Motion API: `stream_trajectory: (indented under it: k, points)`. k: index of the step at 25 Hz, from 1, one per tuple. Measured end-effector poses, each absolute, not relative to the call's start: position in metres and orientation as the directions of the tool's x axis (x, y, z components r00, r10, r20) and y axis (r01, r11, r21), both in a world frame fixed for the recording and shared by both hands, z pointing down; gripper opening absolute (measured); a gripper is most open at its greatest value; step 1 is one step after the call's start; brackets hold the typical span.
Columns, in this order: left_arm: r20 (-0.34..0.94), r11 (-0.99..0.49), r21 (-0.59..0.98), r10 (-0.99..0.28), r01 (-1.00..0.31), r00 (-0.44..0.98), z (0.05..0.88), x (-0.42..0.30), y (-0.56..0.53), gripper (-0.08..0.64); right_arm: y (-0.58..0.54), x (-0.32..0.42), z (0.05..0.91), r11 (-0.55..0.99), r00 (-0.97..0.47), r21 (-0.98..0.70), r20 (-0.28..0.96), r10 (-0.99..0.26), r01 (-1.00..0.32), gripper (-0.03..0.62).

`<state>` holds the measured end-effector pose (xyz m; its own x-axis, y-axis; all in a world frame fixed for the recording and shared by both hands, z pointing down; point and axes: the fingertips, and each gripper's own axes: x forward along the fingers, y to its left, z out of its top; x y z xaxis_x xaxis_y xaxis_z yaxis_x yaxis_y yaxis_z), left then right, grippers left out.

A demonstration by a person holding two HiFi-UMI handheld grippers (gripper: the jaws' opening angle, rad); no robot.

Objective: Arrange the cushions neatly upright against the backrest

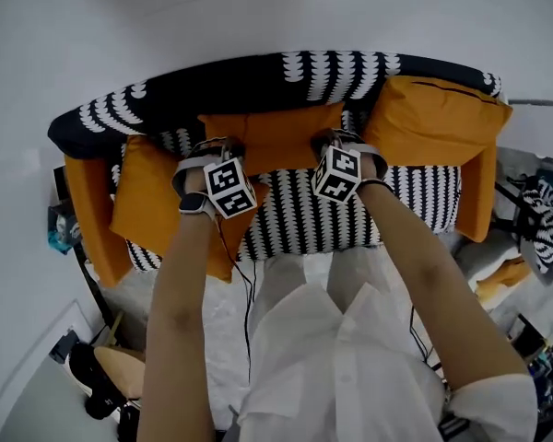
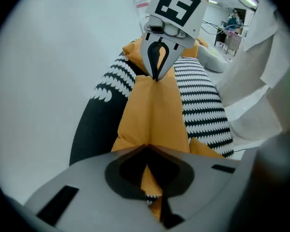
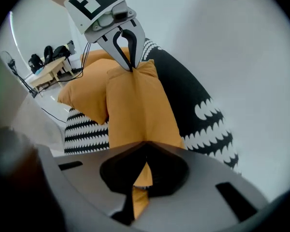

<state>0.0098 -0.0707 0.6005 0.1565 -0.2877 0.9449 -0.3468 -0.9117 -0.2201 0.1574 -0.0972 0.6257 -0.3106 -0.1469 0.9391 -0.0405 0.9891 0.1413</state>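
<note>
**One cushion up, one in hand, one slumped**

The job looks roughly half done. On the sofa, the right-hand cushion at the upper right of the head view already stands upright against the backrest, so that one seems settled.

The middle cushion is the one being handled. The left gripper is clenched on one end of its upper edge and the right gripper on the other. Each gripper view shows a fold of orange fabric pinched tight between that gripper's own jaws, with the other gripper biting the far end of the same cushion. The cushion hangs stretched between them in the centre of the frame, just in front of the backrest and above the striped seat. I cannot tell whether its lower edge touches the seat. It has not yet been set down, so placing it squarely and letting go is what remains here.

The left-hand cushion at the centre left of the head view is the untidy one: it lies tilted and sagging over the seat's corner, away from the backrest. By my reckoning it is left to be stood up after the middle one
</note>
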Motion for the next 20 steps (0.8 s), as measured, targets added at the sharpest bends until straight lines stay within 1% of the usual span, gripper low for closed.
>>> stream_trajectory:
  k: [4, 9, 15, 17, 20]
  points:
    - [0.922, -0.899, -0.300, -0.359, -0.318, 0.146, 0.615, 0.056, -0.098, 0.020, -0.120, 0.205, 0.642, 0.978, -0.250, 0.207, 0.945, -0.208, -0.033, 0.011]
    - [0.922, -0.883, -0.315, -0.372, -0.348, 0.111, 0.660, 0.074, -0.111, 0.021, -0.139, 0.225, 0.681, 0.968, -0.199, 0.251, 0.948, -0.248, -0.012, 0.012]
    - [0.937, -0.905, -0.312, -0.343, -0.289, 0.063, 0.722, 0.081, -0.107, 0.021, -0.130, 0.231, 0.744, 0.981, -0.158, 0.194, 0.969, -0.188, 0.023, 0.012]
    - [0.944, -0.907, -0.290, -0.323, -0.307, 0.062, 0.739, 0.085, -0.099, 0.023, -0.123, 0.235, 0.761, 0.985, -0.146, 0.174, 0.974, -0.171, 0.009, 0.012]
    - [0.959, -0.903, -0.226, -0.272, -0.366, 0.077, 0.755, 0.086, -0.090, 0.025, -0.116, 0.238, 0.770, 0.988, -0.145, 0.151, 0.978, -0.151, -0.010, 0.012]
